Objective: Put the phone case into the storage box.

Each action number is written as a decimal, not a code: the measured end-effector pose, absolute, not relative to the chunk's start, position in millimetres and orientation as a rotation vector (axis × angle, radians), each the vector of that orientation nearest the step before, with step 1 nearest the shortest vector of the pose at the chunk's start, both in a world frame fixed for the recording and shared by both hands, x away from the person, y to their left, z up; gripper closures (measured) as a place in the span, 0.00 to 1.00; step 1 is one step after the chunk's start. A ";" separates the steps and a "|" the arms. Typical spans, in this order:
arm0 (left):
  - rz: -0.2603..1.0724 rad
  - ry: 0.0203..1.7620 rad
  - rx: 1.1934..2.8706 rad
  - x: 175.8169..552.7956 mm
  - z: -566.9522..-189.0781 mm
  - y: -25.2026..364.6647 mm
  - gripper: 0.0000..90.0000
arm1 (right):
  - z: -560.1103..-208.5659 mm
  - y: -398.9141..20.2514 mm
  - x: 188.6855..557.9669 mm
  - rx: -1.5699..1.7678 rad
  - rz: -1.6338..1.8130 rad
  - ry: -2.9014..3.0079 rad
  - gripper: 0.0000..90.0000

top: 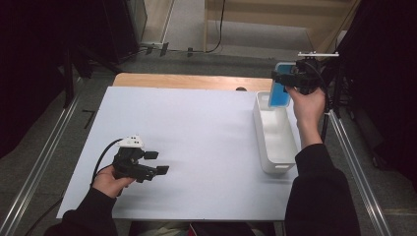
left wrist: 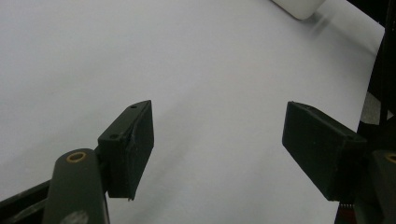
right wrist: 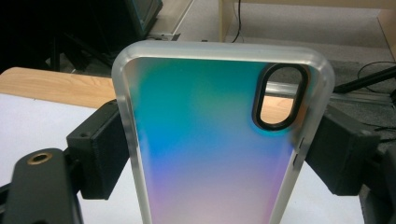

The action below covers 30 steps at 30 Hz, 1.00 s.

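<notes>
My right gripper is shut on a phone case and holds it upright in the air over the far end of a white bin. In the right gripper view the phone case has an iridescent blue-to-pink back, a frosted clear rim and an oval camera hole, and both black pads press on its long sides. My left gripper rests low over the white table sheet at the front left. Its fingers stand apart with nothing between them.
The white bin is a long rectangular tub at the table's right side. A strip of bare wooden tabletop runs along the far edge. Metal rails flank the table on the floor, and dark equipment stands at the back left.
</notes>
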<state>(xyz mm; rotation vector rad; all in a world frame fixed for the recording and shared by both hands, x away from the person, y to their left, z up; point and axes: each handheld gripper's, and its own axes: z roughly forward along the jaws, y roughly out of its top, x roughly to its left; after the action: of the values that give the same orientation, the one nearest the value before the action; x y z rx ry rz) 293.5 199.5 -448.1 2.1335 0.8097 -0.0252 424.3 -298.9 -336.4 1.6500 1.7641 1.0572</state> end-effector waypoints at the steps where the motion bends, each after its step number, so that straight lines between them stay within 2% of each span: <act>1: -0.025 0.811 2.135 293.5 -448.0 199.6 0.28 | -336.7 -298.9 425.9 1.650 1.050 1.759 0.16; 30: -0.026 0.812 2.148 294.0 -447.8 200.3 0.28 | -355.7 -285.6 456.8 1.686 0.999 1.672 0.16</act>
<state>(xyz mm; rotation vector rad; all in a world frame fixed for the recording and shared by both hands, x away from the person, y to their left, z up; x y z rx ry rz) 294.0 200.3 -447.8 2.1483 0.8125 -0.0263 456.8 -285.6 -355.7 1.6860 1.6720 0.9986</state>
